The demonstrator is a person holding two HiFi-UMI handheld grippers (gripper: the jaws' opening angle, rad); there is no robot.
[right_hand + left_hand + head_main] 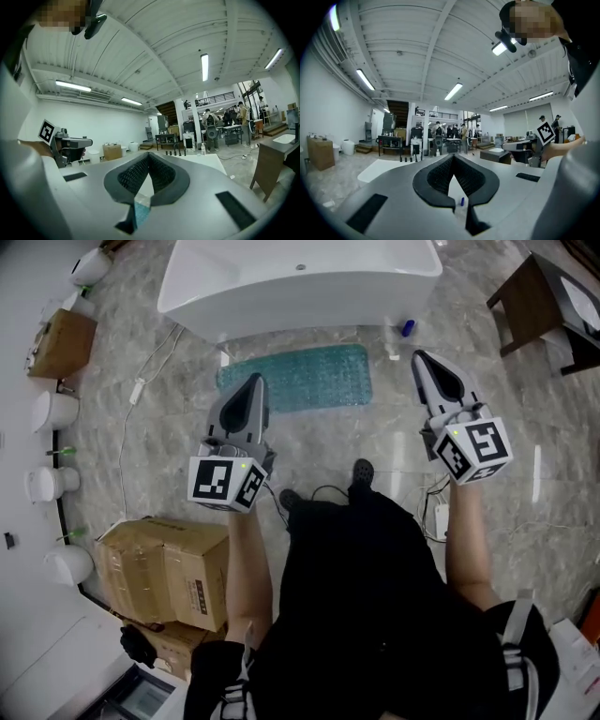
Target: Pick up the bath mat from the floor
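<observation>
Marble floor (375,442) carries the bath mat (295,377) flat beside the bathtub (300,282), long axis seemingly parallel to it. Left gripper (257,381) and right gripper (420,358) hover level, jaws pinched together, empty.

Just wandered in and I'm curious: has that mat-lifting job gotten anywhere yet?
Nothing looks done: the teal bath mat lies flat on the floor beside the bathtub. In hand: nothing; the left claw and right claw are shut, empty, held level off the mat. Still to do: reaching down, gripping, lifting.
</observation>
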